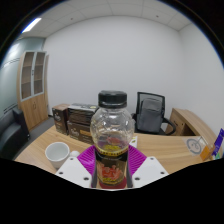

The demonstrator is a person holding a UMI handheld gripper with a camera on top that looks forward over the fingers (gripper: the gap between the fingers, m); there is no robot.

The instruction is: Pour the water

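Observation:
A clear plastic bottle (112,135) with a black cap and a red and yellow label stands upright between my fingers, held above the wooden table (160,150). My gripper (112,162) is shut on the bottle, its magenta pads (88,157) pressing on both sides of the label. The bottle's upper part looks clear; its liquid level is hard to tell. A white paper cup (57,154) stands on the table to the left of the fingers, open side up.
Beyond the bottle stand brown boxes (75,118) and a black office chair (151,111). A wooden cabinet (34,85) lines the left wall. A small blue and white object (217,145) lies at the table's right end.

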